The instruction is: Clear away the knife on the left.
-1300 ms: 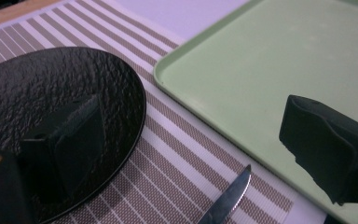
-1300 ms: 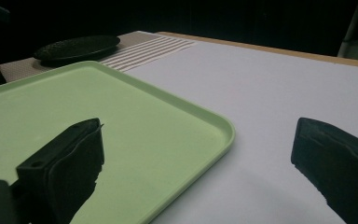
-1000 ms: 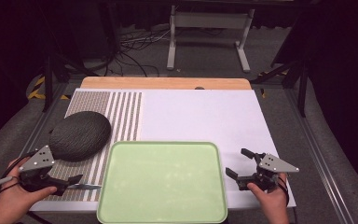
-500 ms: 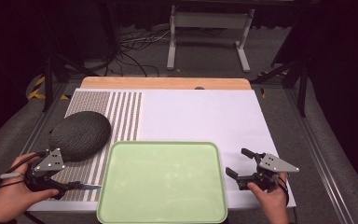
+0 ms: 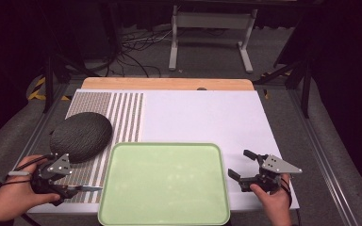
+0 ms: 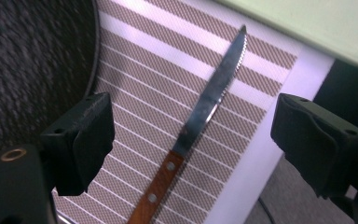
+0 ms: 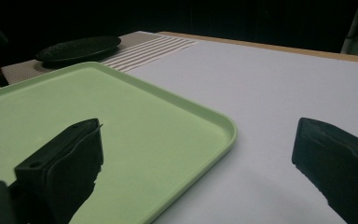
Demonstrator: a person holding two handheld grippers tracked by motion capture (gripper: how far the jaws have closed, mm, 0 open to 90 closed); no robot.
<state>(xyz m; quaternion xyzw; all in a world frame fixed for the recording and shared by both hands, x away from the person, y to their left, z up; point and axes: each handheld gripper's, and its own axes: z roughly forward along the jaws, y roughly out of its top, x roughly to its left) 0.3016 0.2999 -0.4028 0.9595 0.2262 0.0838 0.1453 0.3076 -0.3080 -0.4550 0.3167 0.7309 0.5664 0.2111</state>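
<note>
A knife (image 6: 200,116) with a serrated blade and a riveted wooden handle lies on the striped mat (image 5: 122,113). Its tip (image 5: 94,189) points toward the green tray (image 5: 165,146). My left gripper (image 5: 66,186) hovers open over the knife's handle end. In the left gripper view the knife lies between the two spread jaws (image 6: 191,135), and neither jaw touches it. My right gripper (image 5: 240,163) is open and holds nothing. It sits on the white board just right of the tray, whose corner (image 7: 168,100) lies in front of its jaws (image 7: 200,154).
A dark round plate (image 5: 81,135) rests on the striped mat behind the left gripper, close to the knife (image 6: 28,56). The white board (image 5: 202,117) stretches behind the tray to a wooden strip (image 5: 169,84). Table edges and metal rails run along both sides.
My left gripper has slid a little to the right, over the knife's handle. The right gripper, tray and plate have not moved.
</note>
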